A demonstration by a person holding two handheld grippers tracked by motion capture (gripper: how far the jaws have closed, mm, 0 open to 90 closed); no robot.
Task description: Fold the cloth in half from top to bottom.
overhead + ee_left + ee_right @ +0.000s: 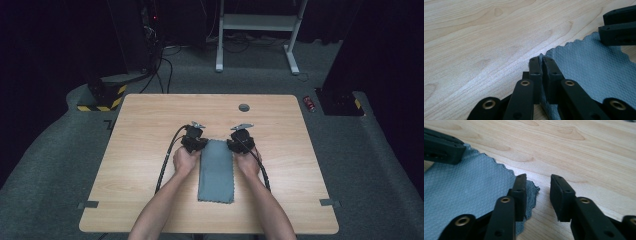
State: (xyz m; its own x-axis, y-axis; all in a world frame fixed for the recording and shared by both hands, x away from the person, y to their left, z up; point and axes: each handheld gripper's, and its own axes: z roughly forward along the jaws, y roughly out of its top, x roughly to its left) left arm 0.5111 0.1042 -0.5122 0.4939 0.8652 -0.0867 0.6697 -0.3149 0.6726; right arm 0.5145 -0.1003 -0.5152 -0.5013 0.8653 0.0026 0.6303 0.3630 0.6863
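The cloth (594, 67) is a matt grey-blue weave with a fine diamond texture (zigzag-cut edges), lying on a smooth, light wood-grain table (486, 37) with a soft sheen.

Grey-blue cloth (216, 170) with a fine diamond weave and scalloped edge; pale wood-grain table (150, 115); matte black grippers, left (543, 62) and right (537, 186), with brass-coloured rivets; dark grey carpet (50, 160); yellow-and-black striped block (102, 97)
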